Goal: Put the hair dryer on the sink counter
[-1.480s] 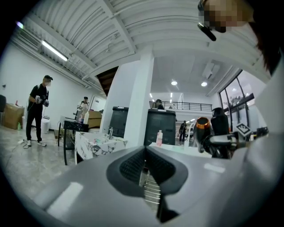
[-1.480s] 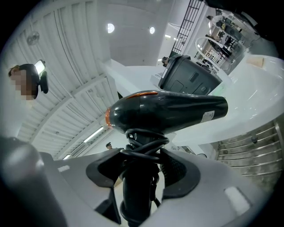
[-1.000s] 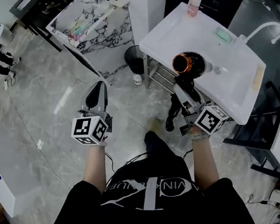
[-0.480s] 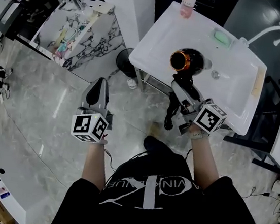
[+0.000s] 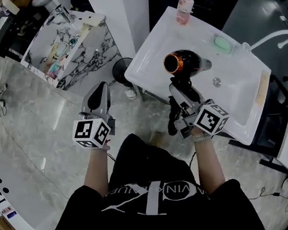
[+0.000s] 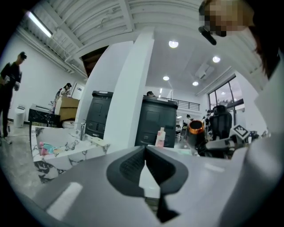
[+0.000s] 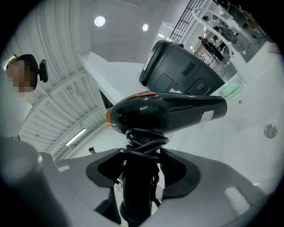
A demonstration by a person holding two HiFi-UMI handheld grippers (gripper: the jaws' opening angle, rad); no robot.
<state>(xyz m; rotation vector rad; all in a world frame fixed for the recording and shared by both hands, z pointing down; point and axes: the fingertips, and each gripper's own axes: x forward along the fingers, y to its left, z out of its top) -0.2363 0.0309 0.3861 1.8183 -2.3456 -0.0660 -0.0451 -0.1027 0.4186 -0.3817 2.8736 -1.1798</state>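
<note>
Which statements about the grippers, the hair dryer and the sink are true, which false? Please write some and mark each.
1. The right gripper is shut on the handle of the hair dryer. True.
2. The left gripper holds the pink bottle. False: its jaws are together, empty; the bottle stands on the back edge of the sink.
3. The hair dryer lies on the floor. False: it is held over the sink.
4. A green item sits near the faucet. True.
</note>
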